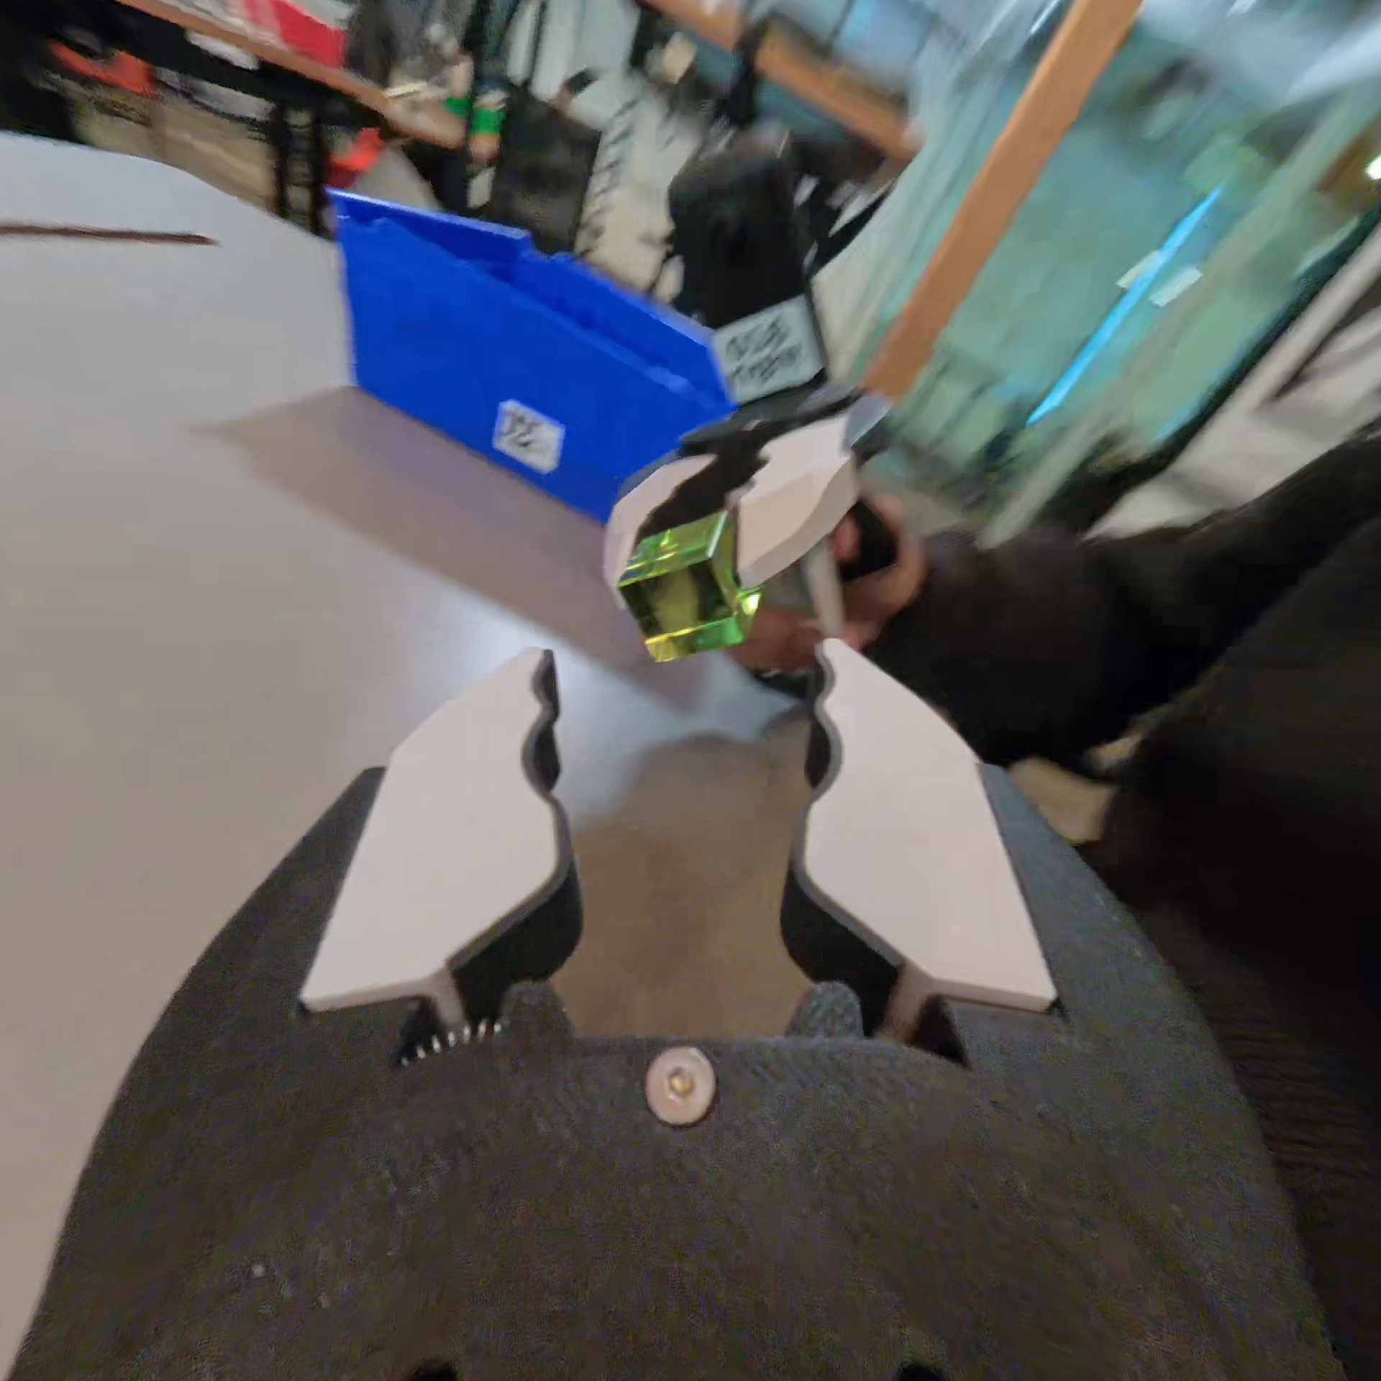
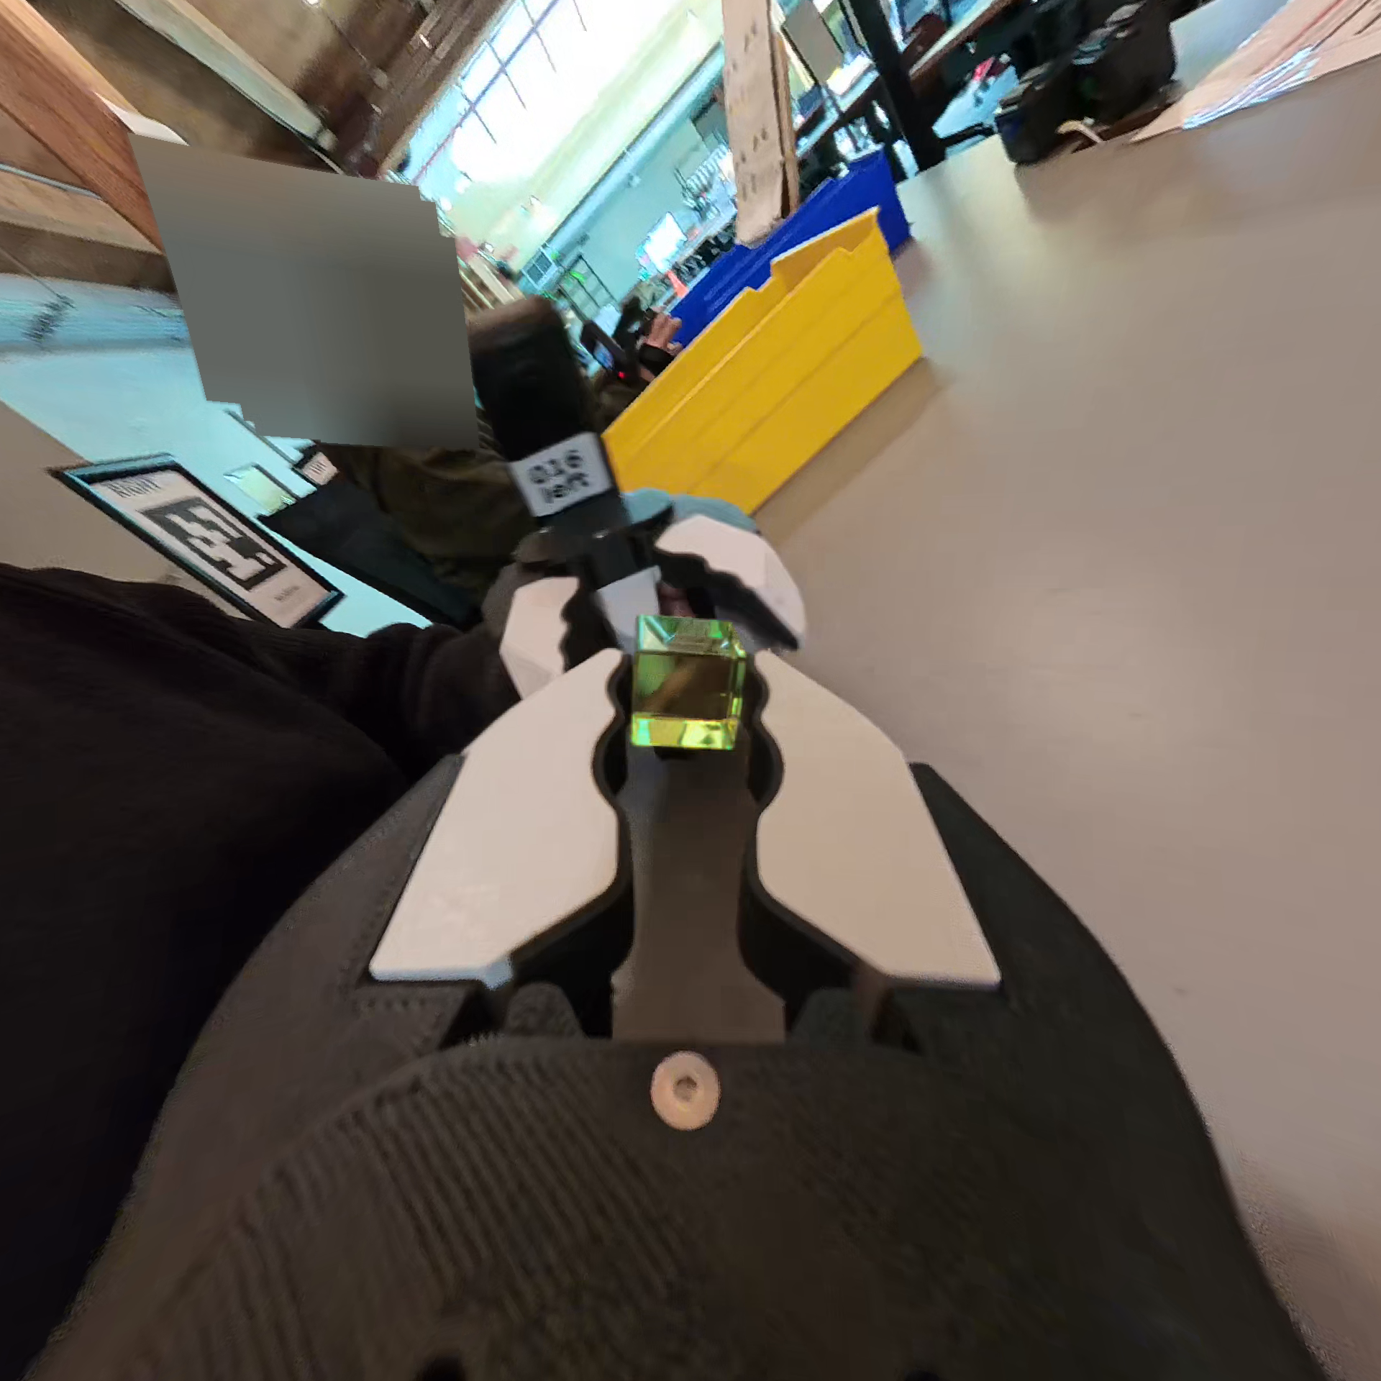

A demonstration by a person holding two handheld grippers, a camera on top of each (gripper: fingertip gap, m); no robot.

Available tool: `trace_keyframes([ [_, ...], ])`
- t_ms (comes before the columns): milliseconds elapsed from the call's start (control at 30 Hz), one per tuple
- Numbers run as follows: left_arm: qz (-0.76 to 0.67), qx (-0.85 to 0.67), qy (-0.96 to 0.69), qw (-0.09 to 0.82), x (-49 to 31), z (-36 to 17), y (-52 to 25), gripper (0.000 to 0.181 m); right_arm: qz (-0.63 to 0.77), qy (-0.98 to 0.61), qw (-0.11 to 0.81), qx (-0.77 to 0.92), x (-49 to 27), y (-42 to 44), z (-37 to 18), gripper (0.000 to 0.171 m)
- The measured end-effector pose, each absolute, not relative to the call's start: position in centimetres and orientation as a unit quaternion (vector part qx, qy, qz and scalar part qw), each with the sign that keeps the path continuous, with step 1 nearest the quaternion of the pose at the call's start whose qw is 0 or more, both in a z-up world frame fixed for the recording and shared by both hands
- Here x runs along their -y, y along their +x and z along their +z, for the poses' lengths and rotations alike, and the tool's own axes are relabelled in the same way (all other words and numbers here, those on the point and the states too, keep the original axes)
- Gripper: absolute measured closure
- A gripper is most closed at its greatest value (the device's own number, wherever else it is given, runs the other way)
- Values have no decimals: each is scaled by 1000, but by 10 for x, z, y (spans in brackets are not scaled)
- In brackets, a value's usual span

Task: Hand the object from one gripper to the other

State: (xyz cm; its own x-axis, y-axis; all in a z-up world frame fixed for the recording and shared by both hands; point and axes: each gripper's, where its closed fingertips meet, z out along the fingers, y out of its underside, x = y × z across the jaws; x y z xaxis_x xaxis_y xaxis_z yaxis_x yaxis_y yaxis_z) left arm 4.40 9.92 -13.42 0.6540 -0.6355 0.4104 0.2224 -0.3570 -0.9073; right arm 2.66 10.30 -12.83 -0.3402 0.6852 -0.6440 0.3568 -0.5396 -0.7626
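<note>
The left gripper [image 1: 684,665] waits with jaws wide apart and empty above the table [image 1: 149,523], aimed at the cube [image 1: 687,590] just ahead. To its right, the right gripper [image 2: 687,672] pinches that green cube [image 2: 687,691] at its fingertips. The handover is at the approach; I judge the left must next straddle the cube's free end, then close

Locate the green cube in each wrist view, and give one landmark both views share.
Left wrist view: the green cube sits just right of centre, held by the right gripper, beyond the open left gripper.
Right wrist view: the cube sits at centre, clamped at the right gripper's fingertips.
Shared landmark: the blue bin on the table.
</note>
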Motion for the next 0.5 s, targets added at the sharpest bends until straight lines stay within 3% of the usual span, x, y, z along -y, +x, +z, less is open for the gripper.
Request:
trace_keyframes([
  [67, -511, -83, -678, 521, -95, -122, 42, 121, 689, -551, 123, 454, -104, 27, -123, 142],
  [133, -605, -21, -630, 486, -95, -115, 36, 116, 694, -533, 145, 461, -104, 28, -118, 142],
  [267, -751, 71, -529, 388, -93, -107, 29, 117, 656, -464, 262, 534, -96, 31, -108, 142],
  [400, -790, 78, -508, 333, -88, -107, 39, 122, 557, -365, 405, 627, -80, 31, -108, 142],
  [500, -771, 21, -549, 323, -79, -111, 56, 133, 507, -325, 455, 656, -72, 30, -112, 142],
])
